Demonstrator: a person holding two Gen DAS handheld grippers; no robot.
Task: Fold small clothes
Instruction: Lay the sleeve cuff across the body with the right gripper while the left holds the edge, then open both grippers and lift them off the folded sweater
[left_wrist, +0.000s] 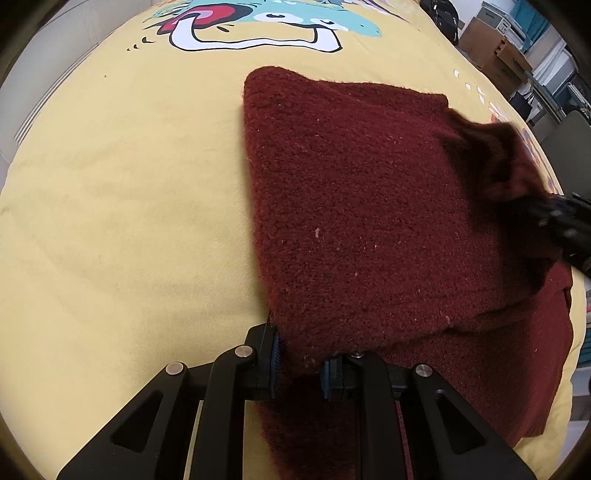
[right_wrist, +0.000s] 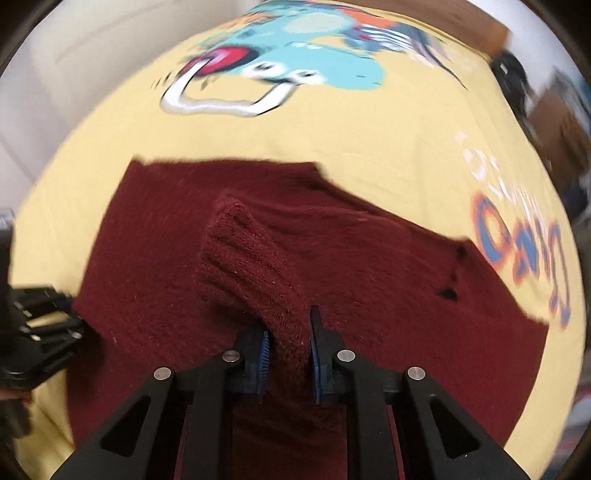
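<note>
Both tools are clamped on the maroon sweater (left_wrist: 362, 206): the left tool (left_wrist: 299, 363) on its near edge, the right tool (right_wrist: 288, 354) on the ribbed sleeve cuff (right_wrist: 243, 258), which runs forward across the body.

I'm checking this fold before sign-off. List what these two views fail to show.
- Left wrist view: the right gripper is blurred and cut off by the frame edge; its jaws cannot be made out there.
- Left wrist view: the maroon sweater hides its own lower layers and the yellow sheet beneath.
- Right wrist view: motion blur smears the sheet's orange lettering beyond reading.
- Right wrist view: the left gripper is blurred and cut off at the edge.
</note>
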